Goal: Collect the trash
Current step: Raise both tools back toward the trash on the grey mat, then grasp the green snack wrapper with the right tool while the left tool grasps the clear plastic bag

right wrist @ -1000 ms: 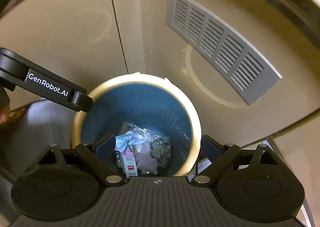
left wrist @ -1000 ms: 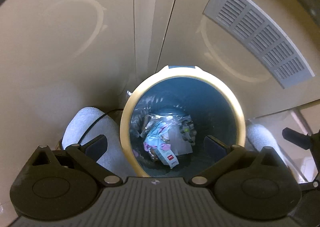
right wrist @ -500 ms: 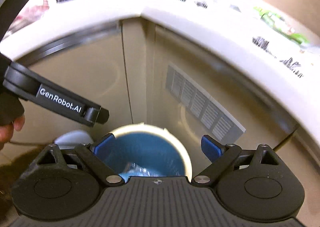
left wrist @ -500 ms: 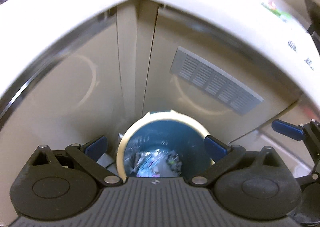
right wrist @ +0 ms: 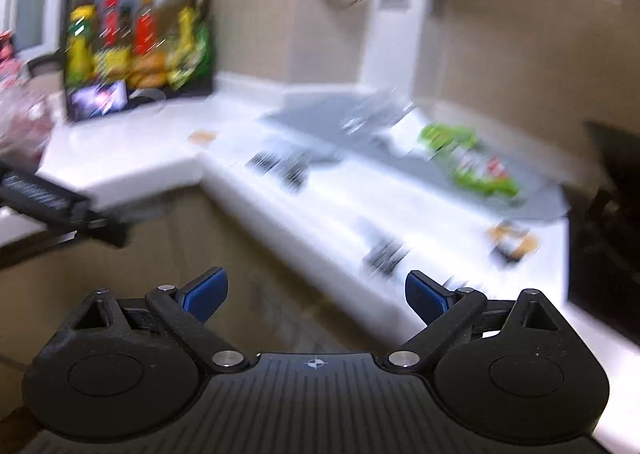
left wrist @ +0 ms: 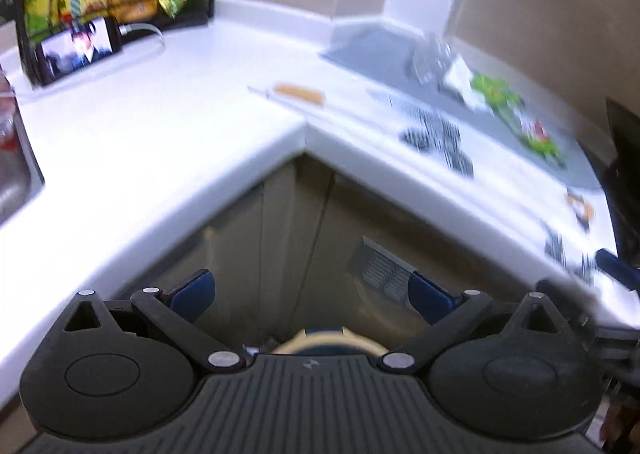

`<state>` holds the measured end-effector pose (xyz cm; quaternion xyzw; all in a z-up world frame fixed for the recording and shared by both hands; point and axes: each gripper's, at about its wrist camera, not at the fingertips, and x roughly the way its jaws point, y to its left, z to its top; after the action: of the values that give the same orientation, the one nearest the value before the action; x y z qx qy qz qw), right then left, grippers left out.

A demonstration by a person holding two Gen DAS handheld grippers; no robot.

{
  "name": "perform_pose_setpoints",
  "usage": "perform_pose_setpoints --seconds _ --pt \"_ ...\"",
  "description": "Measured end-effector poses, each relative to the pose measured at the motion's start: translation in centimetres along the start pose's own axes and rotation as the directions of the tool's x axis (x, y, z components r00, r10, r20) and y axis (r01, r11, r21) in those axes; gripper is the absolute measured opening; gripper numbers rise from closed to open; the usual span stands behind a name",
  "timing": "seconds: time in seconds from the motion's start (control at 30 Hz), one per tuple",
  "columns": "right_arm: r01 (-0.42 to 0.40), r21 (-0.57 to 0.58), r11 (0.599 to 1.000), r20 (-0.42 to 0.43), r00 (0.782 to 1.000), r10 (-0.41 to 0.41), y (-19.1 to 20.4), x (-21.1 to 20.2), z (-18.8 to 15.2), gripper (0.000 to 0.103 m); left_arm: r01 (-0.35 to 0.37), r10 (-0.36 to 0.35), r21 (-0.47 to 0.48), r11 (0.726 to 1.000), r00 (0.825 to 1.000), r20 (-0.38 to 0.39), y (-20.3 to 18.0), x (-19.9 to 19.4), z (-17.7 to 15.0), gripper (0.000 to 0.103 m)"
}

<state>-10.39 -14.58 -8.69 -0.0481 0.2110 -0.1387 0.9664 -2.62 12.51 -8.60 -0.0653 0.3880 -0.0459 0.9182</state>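
Countertop now above the bin.

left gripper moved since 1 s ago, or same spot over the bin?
Yes. The left gripper has swung up and away: the trash bin, which filled the view before, is now a sliver at its base, and the countertop shows above.

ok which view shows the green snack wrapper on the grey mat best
The left wrist view: the green snack wrapper on the grey mat is only mildly blurred there, its crumpled shape readable. The right wrist view shows it as a smeared green streak.
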Motion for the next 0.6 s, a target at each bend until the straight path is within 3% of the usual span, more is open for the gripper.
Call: perform_pose_setpoints --seconds 0.1,0.2,0.33,0.43,0.5,0.6 --pt "0.071 0.040 0.997 0.060 0.996 -0.073 -2.7 1.8 2.2 0.098 -0.007 0.007 -0.017 1.000 1.000 0.030 0.1 0.0 2.4 0.103" --pt "0.169 0.124 0.978 0.092 0.979 -0.181 -5.9 4.5 4.7 0.099 0.035 -0.033 -0.038 0.999 0.998 0.055 -0.1 0.2 4.7 0.103" --pt "0.244 0.247 0.938 0.033 0.965 -0.259 -10.3 10.2 7.6 0.100 0.054 -0.051 -0.027 0.998 0.993 0.108 -1.3 0.4 7.7 0.103" --pt "0.315 0.293 0.903 0.026 0.941 -0.337 -12.5 14.1 8.6 0.100 0.084 -0.081 -0.024 0.996 0.989 0.124 -2.5 1.2 9.7 0.103" --pt "0.334 0.316 0.888 -0.004 0.936 -0.351 -13.8 16.7 8.9 0.100 0.094 -0.091 -0.023 0.995 0.989 0.120 -3.1 1.9 10.8 0.103" --pt "0.296 0.329 0.897 -0.073 0.955 -0.288 -15.4 20.3 9.5 0.100 0.082 -0.081 0.000 0.997 0.989 0.122 -3.8 3.0 12.1 0.103"
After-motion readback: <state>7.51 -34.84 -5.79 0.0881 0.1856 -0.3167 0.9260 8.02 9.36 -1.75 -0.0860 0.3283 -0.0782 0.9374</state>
